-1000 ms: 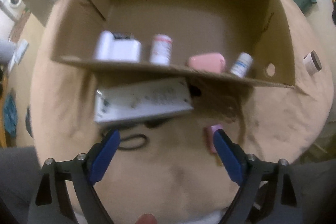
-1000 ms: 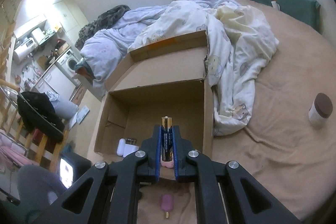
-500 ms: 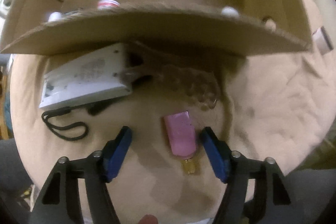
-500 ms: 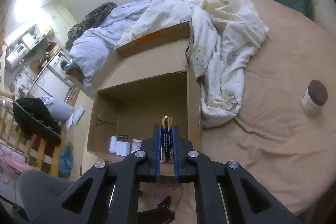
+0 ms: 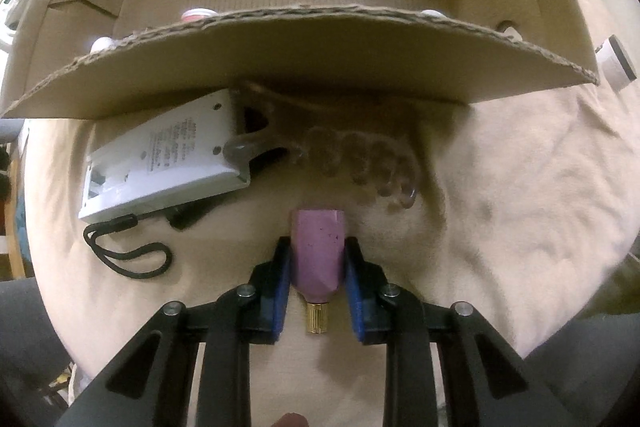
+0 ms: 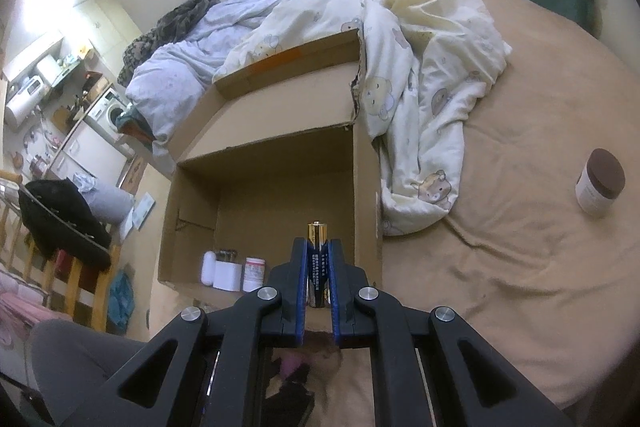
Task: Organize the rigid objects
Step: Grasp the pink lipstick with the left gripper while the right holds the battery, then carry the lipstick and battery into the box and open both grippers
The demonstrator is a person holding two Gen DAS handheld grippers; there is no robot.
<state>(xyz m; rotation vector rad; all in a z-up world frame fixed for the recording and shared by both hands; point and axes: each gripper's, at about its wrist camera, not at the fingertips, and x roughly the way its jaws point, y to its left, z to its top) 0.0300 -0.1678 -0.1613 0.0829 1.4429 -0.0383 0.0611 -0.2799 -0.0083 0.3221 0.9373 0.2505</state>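
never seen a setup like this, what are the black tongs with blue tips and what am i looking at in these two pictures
Each picture comes from a camera on a handheld two-finger gripper, looking along its fingers. A person holds one in each hand; there is no robot arm.

The left gripper has its blue pads against a small pink bottle with a gold cap lying on the tan bedsheet, beside a white flat device with a black cord.

The right gripper holds a black-and-gold battery upright, in front of the open brown cardboard box. A white brown-lidded jar stands to the right.
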